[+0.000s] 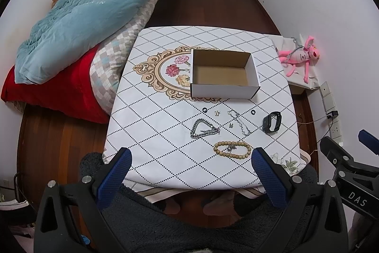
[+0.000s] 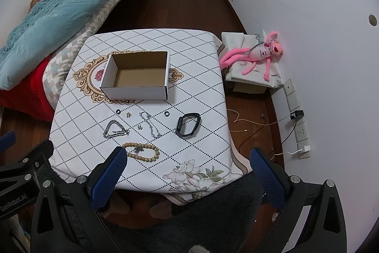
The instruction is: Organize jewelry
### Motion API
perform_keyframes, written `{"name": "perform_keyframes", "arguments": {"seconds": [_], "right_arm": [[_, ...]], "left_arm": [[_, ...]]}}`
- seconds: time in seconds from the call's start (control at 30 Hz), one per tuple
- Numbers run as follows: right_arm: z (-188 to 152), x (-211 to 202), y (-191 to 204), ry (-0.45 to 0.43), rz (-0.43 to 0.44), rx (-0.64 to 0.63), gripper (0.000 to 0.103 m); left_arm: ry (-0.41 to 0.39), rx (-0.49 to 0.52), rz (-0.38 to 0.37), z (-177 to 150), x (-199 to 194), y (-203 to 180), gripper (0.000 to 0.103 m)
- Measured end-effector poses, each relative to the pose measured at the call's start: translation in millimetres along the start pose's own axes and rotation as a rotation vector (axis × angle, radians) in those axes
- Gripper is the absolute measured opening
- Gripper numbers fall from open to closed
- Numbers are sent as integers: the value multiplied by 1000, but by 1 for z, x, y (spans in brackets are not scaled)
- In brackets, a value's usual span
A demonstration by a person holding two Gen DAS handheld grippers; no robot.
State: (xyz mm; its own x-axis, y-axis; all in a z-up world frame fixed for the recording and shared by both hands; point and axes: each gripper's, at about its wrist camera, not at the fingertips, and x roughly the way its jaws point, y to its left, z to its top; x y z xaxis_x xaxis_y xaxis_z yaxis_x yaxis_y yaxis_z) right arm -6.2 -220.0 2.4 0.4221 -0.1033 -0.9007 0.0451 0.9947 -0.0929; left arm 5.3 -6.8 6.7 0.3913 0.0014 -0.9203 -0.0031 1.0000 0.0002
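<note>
While both tongs gape, the beaded bracelet (image 1: 232,150) lies lengthwise left-to-right.

Before me stands the table (image 1: 165,158) under its diamond-patterned cloth. At twelve o'clock sits the open cardboard box (image 1: 222,74), empty. Nearer me lie two small black rings (image 1: 204,109), two tiny earrings (image 1: 217,113), a thin silver chain (image 1: 239,121), the thick silver bracelet (image 1: 203,128), and at three o'clock a black wristband (image 1: 272,122). Nearest, the wooden bead bracelet (image 1: 232,150).
</note>
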Motion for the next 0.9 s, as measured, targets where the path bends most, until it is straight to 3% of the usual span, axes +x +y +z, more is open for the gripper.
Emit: {"name": "perform_keyframes", "arguments": {"seconds": [0.9], "right_arm": [[2,-3,-4,-2,3,2,103]], "left_arm": [[-11,2,-1,0,-5,-1,103]]}}
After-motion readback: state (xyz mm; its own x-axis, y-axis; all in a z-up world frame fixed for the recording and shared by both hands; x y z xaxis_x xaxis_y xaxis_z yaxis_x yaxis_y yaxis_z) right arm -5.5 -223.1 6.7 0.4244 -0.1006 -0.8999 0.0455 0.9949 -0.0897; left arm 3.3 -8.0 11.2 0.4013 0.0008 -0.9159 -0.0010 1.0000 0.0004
